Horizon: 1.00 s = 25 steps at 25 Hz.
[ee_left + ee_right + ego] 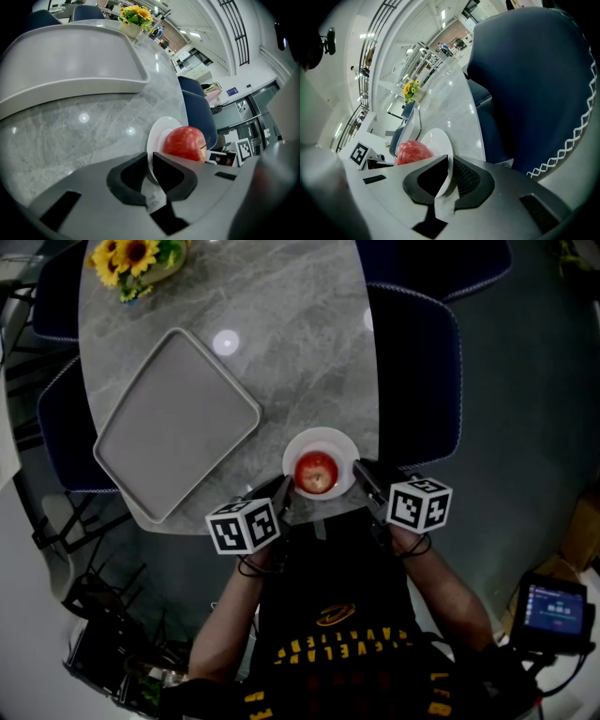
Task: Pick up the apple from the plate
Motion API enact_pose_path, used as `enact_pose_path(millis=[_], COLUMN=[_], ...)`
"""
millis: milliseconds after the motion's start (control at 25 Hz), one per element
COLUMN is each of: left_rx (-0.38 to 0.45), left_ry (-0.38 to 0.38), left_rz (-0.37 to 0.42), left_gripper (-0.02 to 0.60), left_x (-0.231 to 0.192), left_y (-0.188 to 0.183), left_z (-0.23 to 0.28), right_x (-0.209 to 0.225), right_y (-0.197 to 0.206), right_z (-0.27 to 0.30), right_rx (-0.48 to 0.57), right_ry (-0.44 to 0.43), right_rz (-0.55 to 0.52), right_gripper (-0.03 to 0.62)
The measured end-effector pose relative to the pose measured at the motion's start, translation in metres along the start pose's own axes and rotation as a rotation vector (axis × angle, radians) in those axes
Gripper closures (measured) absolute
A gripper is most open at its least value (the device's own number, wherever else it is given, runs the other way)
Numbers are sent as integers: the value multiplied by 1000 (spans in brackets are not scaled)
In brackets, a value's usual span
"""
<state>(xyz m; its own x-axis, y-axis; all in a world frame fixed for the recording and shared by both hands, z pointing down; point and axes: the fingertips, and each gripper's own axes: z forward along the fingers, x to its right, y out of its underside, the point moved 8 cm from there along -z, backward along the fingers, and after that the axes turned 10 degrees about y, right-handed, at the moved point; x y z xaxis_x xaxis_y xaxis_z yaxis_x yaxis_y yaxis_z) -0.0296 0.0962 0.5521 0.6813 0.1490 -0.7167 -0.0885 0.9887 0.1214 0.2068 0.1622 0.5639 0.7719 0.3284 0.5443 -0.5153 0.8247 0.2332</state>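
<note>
My left gripper (150,161) has its jaws pinched narrow on the left rim of the plate (323,437), and my right gripper (449,171) clamps the right rim. The apple (316,471) sits mid-plate at the bench's (300,343) near edge. A tray (178,423) lies far-left, apart from the plate, with open bench beyond.

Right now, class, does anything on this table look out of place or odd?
Yes: the left gripper and the right gripper each pinch the rim of the plate, not the apple sitting untouched on it. Nothing looks spilled or damaged.
</note>
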Motion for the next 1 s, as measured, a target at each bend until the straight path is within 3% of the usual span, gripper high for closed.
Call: enact_pose_path(millis=[400, 760, 1000], left_rx=[-3, 8, 4], left_ry=[-23, -83, -109], left_rz=[48, 163, 215], left_gripper=[543, 541, 540], left_x=[3, 2, 14], left_y=[1, 6, 2], left_z=[1, 5, -1], right_x=[0, -7, -11], right_y=[-1, 2, -3], right_z=[1, 10, -2], right_rx=[0, 2, 1], right_ry=[1, 46, 68], right_rz=[-42, -251, -293], right_gripper=[552, 549, 549])
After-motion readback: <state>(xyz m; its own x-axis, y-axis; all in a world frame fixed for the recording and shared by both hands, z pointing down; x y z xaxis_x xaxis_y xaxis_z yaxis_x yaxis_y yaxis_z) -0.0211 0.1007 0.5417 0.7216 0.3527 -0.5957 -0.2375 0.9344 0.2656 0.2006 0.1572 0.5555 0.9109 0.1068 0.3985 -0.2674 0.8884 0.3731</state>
